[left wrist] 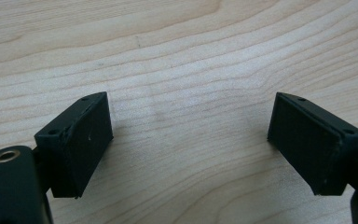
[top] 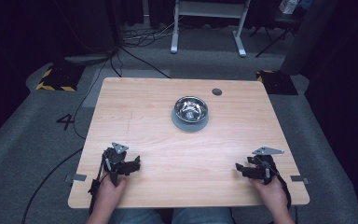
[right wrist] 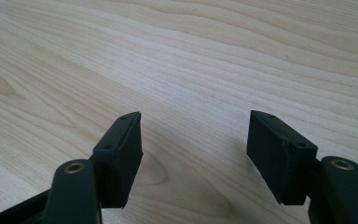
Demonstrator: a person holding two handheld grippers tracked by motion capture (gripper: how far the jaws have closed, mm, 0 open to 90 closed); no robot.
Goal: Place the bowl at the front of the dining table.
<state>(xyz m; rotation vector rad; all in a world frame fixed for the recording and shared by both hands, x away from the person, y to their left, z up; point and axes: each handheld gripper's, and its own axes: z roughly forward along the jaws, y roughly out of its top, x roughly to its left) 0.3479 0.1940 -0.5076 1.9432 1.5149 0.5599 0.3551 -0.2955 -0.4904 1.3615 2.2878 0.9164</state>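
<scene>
Pale wooden desk (top: 158,140) carries a shiny round steel bowl on a grey base (top: 190,112) near its far edge, right of centre. The left gripper (top: 133,164) and right gripper (top: 241,169) rest near the near corners, jaws wide apart, empty. Nothing is begun, I judge; a forward reach comes next, across bare desk.

One pale wooden counter (top: 168,135) carries a single shiny steel bowl (top: 191,109), which sits on one round grey mat (top: 181,124). Two black two-jaw tools rest there, the left tool (top: 131,164) and the right tool (top: 242,170), each with two jaws spread apart.
</scene>
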